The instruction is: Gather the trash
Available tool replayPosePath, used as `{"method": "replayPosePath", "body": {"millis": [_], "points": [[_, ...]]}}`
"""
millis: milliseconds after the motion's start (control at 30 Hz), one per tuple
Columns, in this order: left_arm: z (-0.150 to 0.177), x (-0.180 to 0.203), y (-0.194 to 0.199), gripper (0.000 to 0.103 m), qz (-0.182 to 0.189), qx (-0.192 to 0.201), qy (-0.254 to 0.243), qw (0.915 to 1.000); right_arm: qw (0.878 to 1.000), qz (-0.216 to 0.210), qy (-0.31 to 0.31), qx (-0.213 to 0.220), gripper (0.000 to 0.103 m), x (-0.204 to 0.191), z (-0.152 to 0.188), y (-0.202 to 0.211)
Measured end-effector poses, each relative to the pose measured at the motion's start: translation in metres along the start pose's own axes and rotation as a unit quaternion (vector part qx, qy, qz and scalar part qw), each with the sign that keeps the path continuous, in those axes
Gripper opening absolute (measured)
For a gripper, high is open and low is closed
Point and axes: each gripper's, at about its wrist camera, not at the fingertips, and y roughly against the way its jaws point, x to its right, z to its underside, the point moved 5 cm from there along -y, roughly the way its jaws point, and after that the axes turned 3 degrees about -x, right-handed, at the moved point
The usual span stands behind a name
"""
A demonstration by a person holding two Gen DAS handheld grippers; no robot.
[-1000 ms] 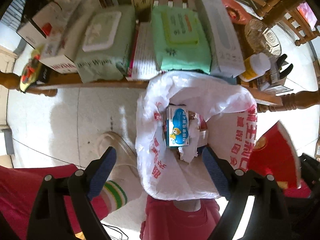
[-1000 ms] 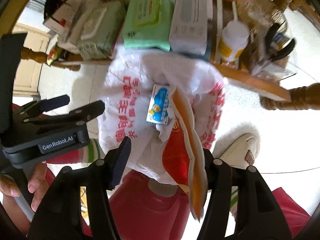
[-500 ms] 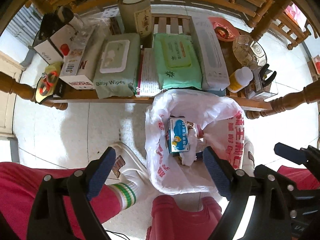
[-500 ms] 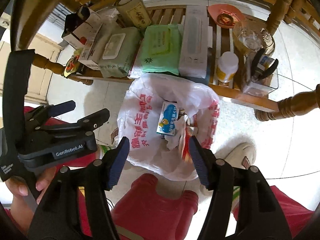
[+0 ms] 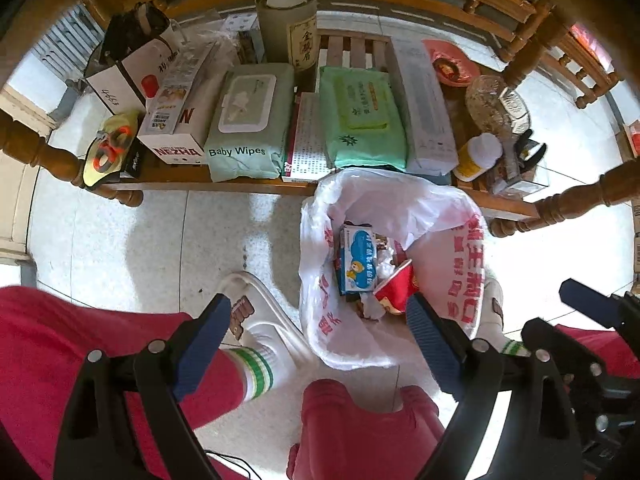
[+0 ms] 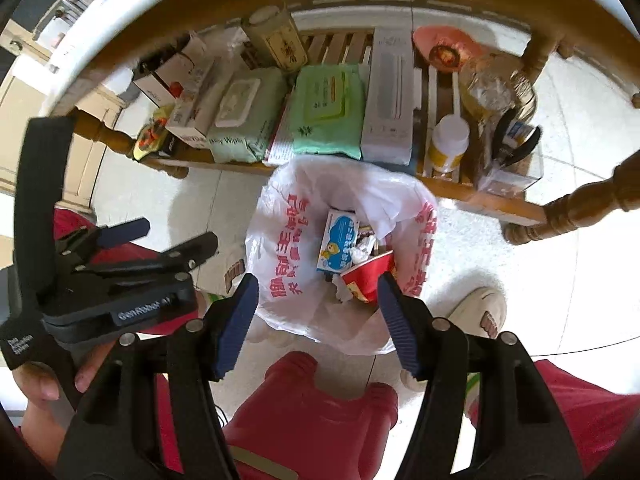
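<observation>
Both grippers have pulled up and back from the trash bag (image 5: 394, 268), and the red paper cup (image 6: 368, 280) that the right gripper (image 6: 318, 318) held a moment ago now lies inside the bag.

On the left, the left gripper (image 5: 316, 340) hangs over the person's white sock and slipper (image 5: 256, 328). Its jaws are wide open and hold nothing. Far behind it, the low wooden surface (image 5: 200, 186) carries a pack of baby wipes (image 5: 248, 120) and a green wipes pack (image 5: 362, 120), lined up side by side.

In the middle, the white bag sits open on the floor, just near the surface, so trash can drop straight in. A blue box (image 5: 360, 260) lies in it beside the cup.

On the right, the right gripper's jaws are open and empty too, probably ready for the next piece of trash.
</observation>
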Motion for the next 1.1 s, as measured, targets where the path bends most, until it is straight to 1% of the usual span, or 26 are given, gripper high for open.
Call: {"method": "replayPosePath", "body": {"millis": [100,133,200,267,367,400,500,600,633,700,800,867,933,1033,1100], "points": [[0.007,0.003,0.019,0.087,-0.002,0.020,-0.001,0.9998,0.999,0.010,-0.007,0.035,0.061,0.001,0.005,0.027],[0.009,0.005,0.028,0.087,0.000,0.028,-0.001,0.9996,0.998,0.017,-0.009,0.053,0.062,0.000,0.007,0.040],[0.014,0.007,0.047,0.087,0.004,0.046,-0.002,0.9990,0.996,0.028,-0.010,0.080,0.067,0.000,0.011,0.060],[0.018,0.009,0.064,0.087,0.007,0.063,-0.001,0.9980,0.993,0.036,-0.012,0.110,0.069,-0.003,0.016,0.083],[0.024,0.014,0.097,0.088,0.006,0.101,-0.003,0.9949,0.988,0.046,-0.006,0.149,0.071,-0.012,0.025,0.116],[0.028,0.017,0.111,0.090,0.006,0.118,-0.004,0.9930,0.986,0.051,-0.004,0.162,0.073,-0.015,0.029,0.125],[0.034,0.022,0.142,0.091,0.001,0.159,-0.007,0.9872,0.978,0.063,-0.005,0.199,0.079,-0.021,0.040,0.154],[0.042,0.030,0.175,0.094,-0.002,0.199,-0.013,0.9798,0.969,0.073,-0.008,0.235,0.080,-0.023,0.050,0.181],[0.045,0.033,0.189,0.094,-0.004,0.217,-0.014,0.9761,0.965,0.078,-0.009,0.251,0.081,-0.024,0.054,0.193],[0.049,0.036,0.210,0.095,-0.005,0.243,-0.018,0.9698,0.958,0.086,-0.008,0.274,0.086,-0.026,0.061,0.211],[0.056,0.040,0.244,0.095,-0.018,0.288,-0.019,0.9574,0.942,0.103,-0.003,0.320,0.090,-0.033,0.072,0.241],[0.062,0.042,0.267,0.095,-0.018,0.318,-0.019,0.9476,0.932,0.111,0.000,0.344,0.091,-0.037,0.078,0.257],[0.066,0.043,0.282,0.095,-0.019,0.335,-0.018,0.9420,0.922,0.117,0.004,0.368,0.094,-0.040,0.084,0.273],[0.074,0.046,0.307,0.095,-0.023,0.364,-0.017,0.9309,0.907,0.124,0.010,0.402,0.096,-0.047,0.092,0.297],[0.078,0.047,0.319,0.095,-0.021,0.375,-0.018,0.9266,0.897,0.131,0.012,0.423,0.096,-0.051,0.097,0.312]]}}
